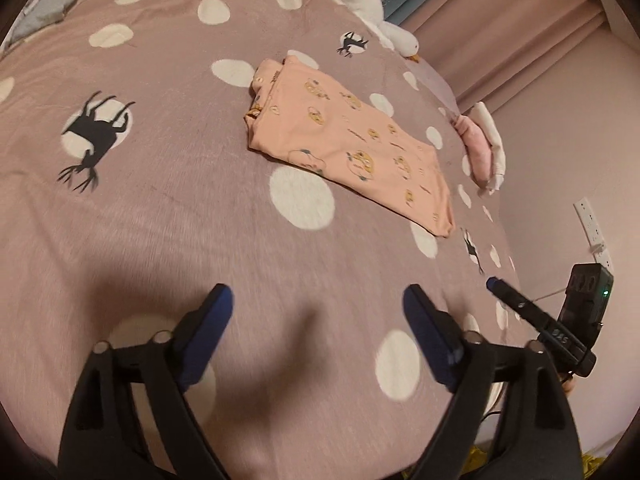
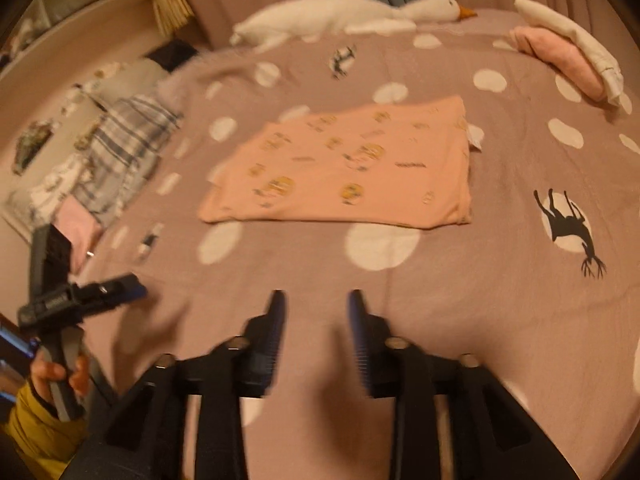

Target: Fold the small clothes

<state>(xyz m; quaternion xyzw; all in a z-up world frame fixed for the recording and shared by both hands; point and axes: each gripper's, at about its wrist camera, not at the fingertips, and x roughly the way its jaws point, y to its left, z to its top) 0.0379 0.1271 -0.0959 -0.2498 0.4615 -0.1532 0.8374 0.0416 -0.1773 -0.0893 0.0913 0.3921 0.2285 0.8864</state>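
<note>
Now peach printed garment [image 2: 352, 168] folded flat on dotted bedspread [image 2: 500, 300], both grippers' jaws open, empty, apart from it

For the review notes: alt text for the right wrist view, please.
A folded peach garment lies flat on a spotted mauve bedspread, beyond the open, empty right gripper. A plush goose lies at the far edge; the left gripper shows at left.

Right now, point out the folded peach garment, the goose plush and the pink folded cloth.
folded peach garment [image 2: 344, 168]: right wrist view, middle of its top layer.
goose plush [image 2: 442, 6]: right wrist view, its head.
pink folded cloth [image 1: 478, 148]: left wrist view, its middle.
</note>
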